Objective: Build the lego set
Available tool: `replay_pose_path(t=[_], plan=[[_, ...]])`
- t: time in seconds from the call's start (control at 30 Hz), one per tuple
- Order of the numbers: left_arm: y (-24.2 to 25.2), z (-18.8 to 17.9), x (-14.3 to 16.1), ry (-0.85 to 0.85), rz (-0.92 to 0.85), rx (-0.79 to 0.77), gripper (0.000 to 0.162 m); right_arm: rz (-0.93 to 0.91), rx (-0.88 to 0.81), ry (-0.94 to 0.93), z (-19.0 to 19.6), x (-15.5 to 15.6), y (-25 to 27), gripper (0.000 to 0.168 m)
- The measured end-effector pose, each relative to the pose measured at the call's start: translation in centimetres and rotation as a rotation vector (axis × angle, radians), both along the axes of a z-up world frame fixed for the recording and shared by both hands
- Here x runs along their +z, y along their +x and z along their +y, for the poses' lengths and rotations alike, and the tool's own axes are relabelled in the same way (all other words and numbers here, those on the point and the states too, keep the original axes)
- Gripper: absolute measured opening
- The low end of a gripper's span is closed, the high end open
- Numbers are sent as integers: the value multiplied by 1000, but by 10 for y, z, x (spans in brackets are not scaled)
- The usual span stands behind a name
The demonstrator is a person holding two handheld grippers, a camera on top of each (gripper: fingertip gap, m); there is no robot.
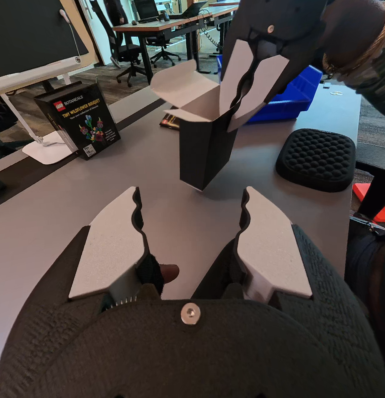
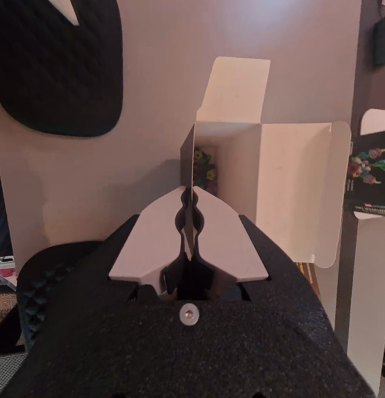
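While left claw (image 1: 190, 189) gapes, right claw (image 2: 189, 189) pinches box (image 2: 280, 183).

1. Two tools: the left tool (image 1: 190, 206) with its jaws spread and the right tool (image 1: 236, 112) clamped on a box wall.
2. Two black boxes: one open box (image 1: 205, 148) with its flaps up, and one printed box (image 1: 79, 127) standing closed.
3. One black bumpy pad (image 1: 316, 159).
4. One blue bin (image 1: 295, 101).
5. One booklet (image 1: 170, 122), mostly hidden behind the open box.
6. One grey bench (image 1: 122, 193).
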State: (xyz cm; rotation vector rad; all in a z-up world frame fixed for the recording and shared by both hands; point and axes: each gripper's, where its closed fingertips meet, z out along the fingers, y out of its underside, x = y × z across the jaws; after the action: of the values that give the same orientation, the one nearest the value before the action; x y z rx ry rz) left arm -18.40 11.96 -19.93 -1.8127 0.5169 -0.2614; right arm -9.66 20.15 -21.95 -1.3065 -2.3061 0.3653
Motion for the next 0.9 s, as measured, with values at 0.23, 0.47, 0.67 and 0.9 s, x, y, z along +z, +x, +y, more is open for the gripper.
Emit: replay_pose_path(t=[0.23,0.47,0.67,0.9], plan=[[10,6,-14,-38,22,-35,88,-53,37,-11,-7,-19,-11,3],[15,13,-16,-28,-41,-47,88,-19,28,-24,-8,-17,-13,7],[19,14,-17,-63,-150,-65,88,222,20,-137,-23,27,-12,24],[11,24,-3,125,-186,-42,106,631,-73,-237,-4,84,33,53]])
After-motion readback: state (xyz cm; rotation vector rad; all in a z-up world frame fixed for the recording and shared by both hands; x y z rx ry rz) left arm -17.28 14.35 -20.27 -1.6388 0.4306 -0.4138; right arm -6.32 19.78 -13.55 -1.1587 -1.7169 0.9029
